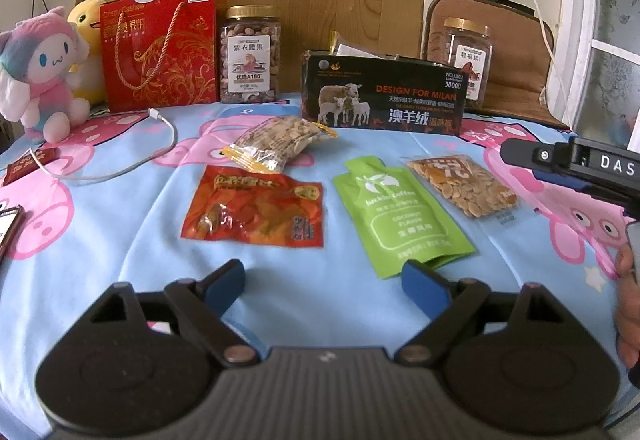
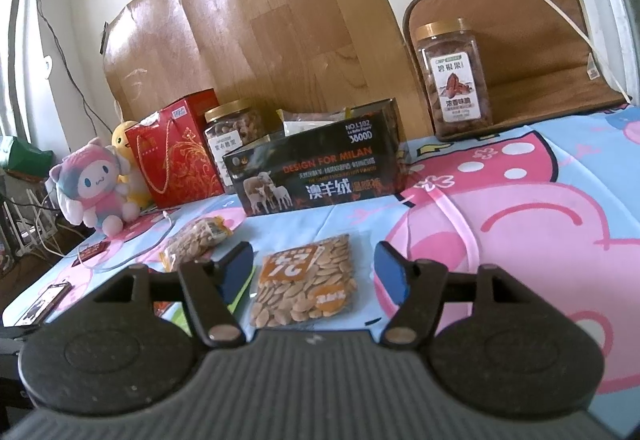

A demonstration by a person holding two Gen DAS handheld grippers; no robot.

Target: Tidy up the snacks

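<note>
Blue-padded left gripper (image 1: 324,286) wide open, nothing between its pads, hovering over the cartoon sheet (image 1: 120,260). Just ahead of it: red packet (image 1: 256,214) toward its left finger, green pouch (image 1: 400,210) toward its right finger, both flat. Beyond the red packet lies a peanut bag (image 1: 276,144); right of the pouch a clear seed bag (image 1: 464,186). Right gripper (image 2: 314,272) also open and empty, the seed bag (image 2: 306,286) lying flat on the sheet between and just ahead of its fingers; pads not on it. Black box (image 2: 316,174) stands farther ahead, open top, packets inside. Behind it to the left a nut jar (image 2: 236,136) and red gift bag (image 2: 176,156), plush toys (image 2: 96,192) beyond; a second jar (image 2: 454,80) far right by the wall.
</note>
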